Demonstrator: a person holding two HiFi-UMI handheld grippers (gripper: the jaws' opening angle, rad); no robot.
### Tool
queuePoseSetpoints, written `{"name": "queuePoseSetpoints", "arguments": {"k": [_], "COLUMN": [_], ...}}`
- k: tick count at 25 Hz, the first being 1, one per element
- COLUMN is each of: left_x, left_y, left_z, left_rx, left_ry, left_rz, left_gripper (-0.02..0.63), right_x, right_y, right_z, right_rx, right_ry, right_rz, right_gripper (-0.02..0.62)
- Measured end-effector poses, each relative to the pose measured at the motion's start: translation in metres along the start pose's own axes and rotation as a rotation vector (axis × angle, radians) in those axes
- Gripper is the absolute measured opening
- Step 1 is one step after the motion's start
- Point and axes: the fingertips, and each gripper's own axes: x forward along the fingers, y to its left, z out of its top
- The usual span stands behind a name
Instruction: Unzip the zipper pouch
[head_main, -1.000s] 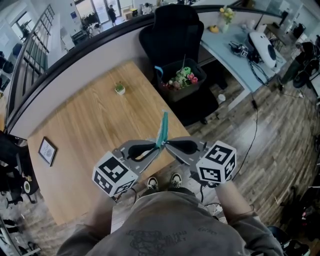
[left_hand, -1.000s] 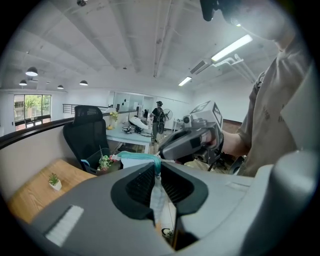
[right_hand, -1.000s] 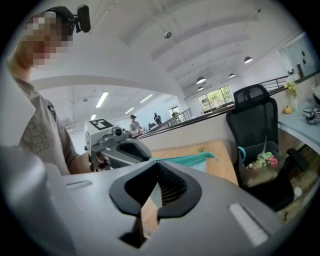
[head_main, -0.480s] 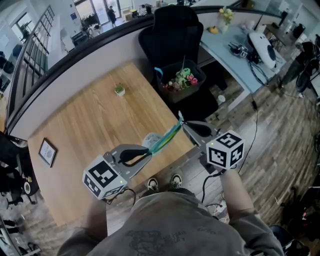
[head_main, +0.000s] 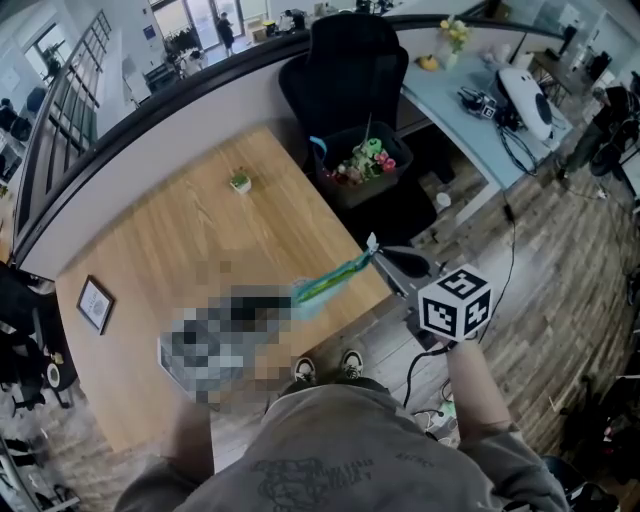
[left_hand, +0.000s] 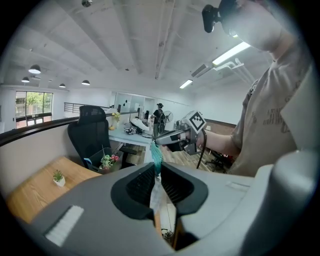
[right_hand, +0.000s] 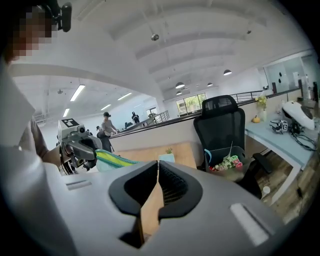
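Observation:
The zipper pouch (head_main: 331, 279), teal with green stripes, hangs stretched in the air between my two grippers above the wooden table's near corner. My left gripper (left_hand: 156, 169) is shut on the pouch's near end (left_hand: 157, 156); in the head view a mosaic patch covers it. My right gripper (head_main: 376, 247) is shut at the pouch's far end, on the small pale zipper pull (head_main: 371, 241). In the right gripper view the jaws (right_hand: 158, 169) stand together, the pull is hidden, and the pouch (right_hand: 116, 160) runs left to the other gripper (right_hand: 79, 146).
A wooden table (head_main: 190, 250) carries a small potted plant (head_main: 239, 180) and a picture frame (head_main: 95, 301). A black office chair (head_main: 345, 60) and a dark bin of colourful items (head_main: 362, 160) stand behind the table's right edge. A pale desk (head_main: 480, 100) runs along the right.
My right gripper has swung out to the right, away from the left one. The pouch, which stood upright between both tips, now lies stretched between them. The left gripper drifted slightly left.

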Motion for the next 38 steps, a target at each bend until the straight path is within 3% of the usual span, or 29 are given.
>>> {"name": "queuePoseSetpoints", "arguments": {"k": [5,10,17,25,32,38], "left_x": [-0.004,-0.014,-0.033,-0.056,-0.075,-0.076], "left_y": [0.018,0.034,0.044,0.048,0.048,0.043], "left_z": [0.010,0.034,0.086,0.127,0.136,0.124], "left_rx": [-0.043,-0.052,-0.012,0.054,0.116,0.136], "left_ry": [-0.041,-0.114,-0.251,-0.359,-0.420,-0.415], "left_rz": [0.087,0.173,0.277,0.443,0.577,0.620], "left_gripper": [0.040,0.040,0.040,0.040,0.040,0.040], "right_x": [-0.009,-0.032,-0.085,-0.131,-0.140,-0.134], "right_y": [0.001,0.014,0.037,0.052,0.058,0.066], "right_z": [0.014,0.054,0.123,0.149,0.133,0.110], "right_rx": [-0.025,-0.062,-0.149,-0.222,-0.244,-0.305], "right_ry": [-0.043,-0.172,-0.427,-0.566,-0.553,-0.482], "right_rz": [-0.030,-0.046,-0.137,-0.255,-0.308,-0.344], "right_gripper": [0.017,0.015,0.015,0.015,0.014,0.014]}}
